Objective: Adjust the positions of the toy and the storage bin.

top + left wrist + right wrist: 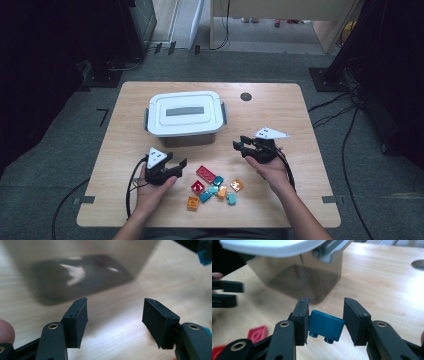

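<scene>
The small teal-blue plastic building brick (pixel 326 325) is sitting between the pads of the right gripper (pixel 325 321), which is clamping it across its width; two round studs are showing on its underside and its flat face is tilting toward the camera. In the high view the right gripper (pixel 242 146) is hovering above the table at centre right, just right of the storage box, and pointing left toward it. Judging from this, one brick is lifted and in transit, and nothing is yet stowed: the grey translucent plastic storage box with a white lid (pixel 185 117) is standing at the far centre of the light wooden table (pixel 300 195) with its lid on, so opening it is still to do. The remaining loose bricks (pixel 214 188), red, orange and teal, are lying in a cluster at the near centre of the table, untouched, and are awaiting transfer. The left gripper (pixel 181 163) is hovering near the left of that cluster, angled toward the box; its pads (pixel 76 322) are standing apart with only bare table between them, holding nothing. The box wall (pixel 82 267) is appearing blurred ahead of it in the left gripper view. A round grey grommet (pixel 245 96) is sitting in the table at far right of the box.
</scene>
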Demonstrator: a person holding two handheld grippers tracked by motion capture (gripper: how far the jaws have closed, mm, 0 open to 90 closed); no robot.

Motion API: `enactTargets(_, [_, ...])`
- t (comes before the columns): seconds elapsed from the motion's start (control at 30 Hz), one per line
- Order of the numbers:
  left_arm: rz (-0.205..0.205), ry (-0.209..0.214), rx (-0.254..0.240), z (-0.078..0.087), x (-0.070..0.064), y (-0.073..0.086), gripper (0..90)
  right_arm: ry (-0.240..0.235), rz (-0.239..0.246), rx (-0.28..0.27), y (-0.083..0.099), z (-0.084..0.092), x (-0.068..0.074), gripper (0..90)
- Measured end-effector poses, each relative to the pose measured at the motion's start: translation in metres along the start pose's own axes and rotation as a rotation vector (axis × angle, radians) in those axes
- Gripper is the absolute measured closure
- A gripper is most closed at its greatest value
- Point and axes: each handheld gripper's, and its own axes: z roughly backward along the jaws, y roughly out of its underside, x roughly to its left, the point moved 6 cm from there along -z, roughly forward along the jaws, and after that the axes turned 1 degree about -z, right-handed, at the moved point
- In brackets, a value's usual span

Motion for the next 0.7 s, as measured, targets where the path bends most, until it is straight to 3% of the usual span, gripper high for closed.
enactTargets(0.2, [0.069,-0.088,-0.073,0.023,0.041,-0.013,38.1,0.042,0.007,-0.023,-0.014,-0.013,0.0,57.7])
enactTargets(0.37, [0.167,-0.147,-0.147,0.041,0.075,-0.03,41.6,0.064,-0.065,-0.064,-0.026,-0.023,-0.002,57.8])
enactTargets(0.53, [0.139,-0.223,-0.209,0.049,0.09,-0.048,46.2,0.065,-0.087,-0.1,-0.038,-0.031,0.004,57.9])
enactTargets(0.7, [0.153,-0.257,-0.228,0.041,0.099,-0.058,51.3,0.122,-0.094,-0.132,-0.047,-0.037,0.002,58.3])
